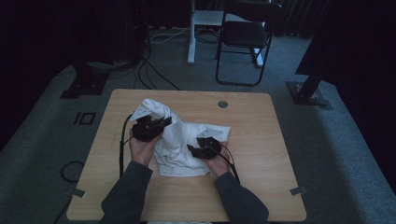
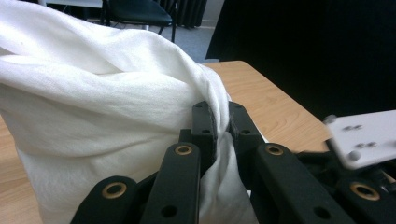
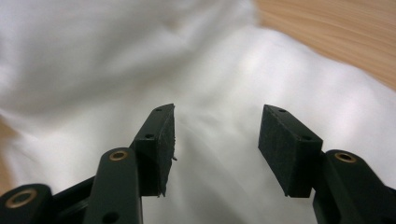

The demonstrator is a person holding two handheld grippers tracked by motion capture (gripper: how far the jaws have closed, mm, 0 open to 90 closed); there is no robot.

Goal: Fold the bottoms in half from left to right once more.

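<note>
left gripper (image 2: 220, 122) is pinched tight on a gathered fold of the white cloth (image 1: 180, 140), fabric bunched between the jaws and lifted into a peak off the bench (image 1: 261, 135). right gripper (image 3: 215, 135) has its jaws spread w/ nothing between them, pointing at the cloth just ahead; in the high view it sits at the cloth's near right part (image 1: 201, 148). rest of the cloth lies rumpled on the bench between both hands, one end draped up over the left gripper.

handling, my read: thin, light, fully limp, so it won't hold any shape and sags from whatever point is held. not fragile, not heavy. prob. slips if only a single layer is nipped, so grab a doubled fold or an edge/corner, deep in the pads. a 2nd hold well apart from the left one would let it be stretched flat; a hold too near just bunches it.
</note>
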